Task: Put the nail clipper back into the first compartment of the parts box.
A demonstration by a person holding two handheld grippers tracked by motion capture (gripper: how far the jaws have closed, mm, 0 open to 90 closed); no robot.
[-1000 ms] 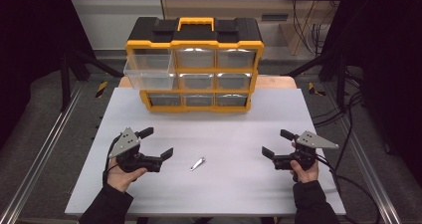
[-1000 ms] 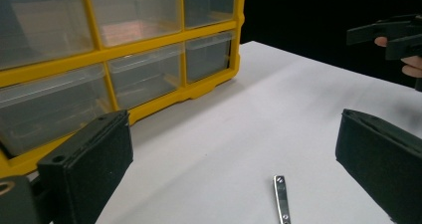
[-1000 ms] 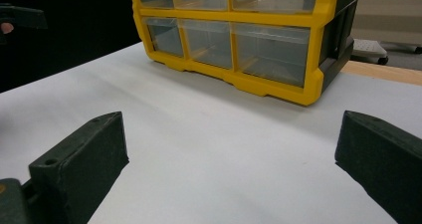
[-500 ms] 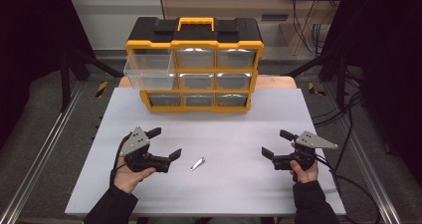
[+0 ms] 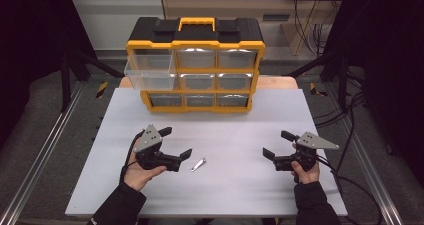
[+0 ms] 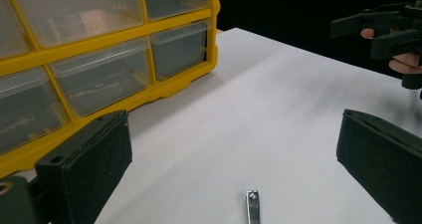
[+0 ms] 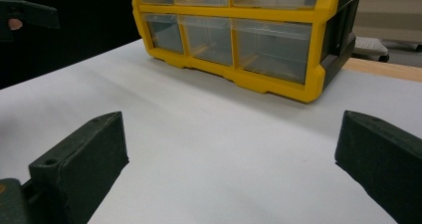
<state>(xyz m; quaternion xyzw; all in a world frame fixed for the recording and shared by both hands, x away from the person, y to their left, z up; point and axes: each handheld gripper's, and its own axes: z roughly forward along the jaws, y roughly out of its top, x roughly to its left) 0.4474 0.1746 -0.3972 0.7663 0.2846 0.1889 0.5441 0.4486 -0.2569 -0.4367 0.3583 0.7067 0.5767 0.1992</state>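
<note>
Yellow-and-black drawer organizer (image 5: 195, 65) sits at the back of the white desk (image 5: 240, 185), its top-left clear drawer (image 5: 150, 70) pulled out. No brand or label readable anywhere. Left gripper (image 5: 176, 144) has fingers wide apart, aimed at the small metal nail clipper (image 5: 198, 164) lying flat just beside it, mid-desk. Right gripper (image 5: 276, 144) also spread, well apart, holding nothing. Clipper looks light, rigid, slick and low-profile; I'd pinch across its narrow sides mid-length, likely to skate.

Nail clipper (image 5: 198, 164) before drawer cabinet (image 5: 195, 65)
</note>
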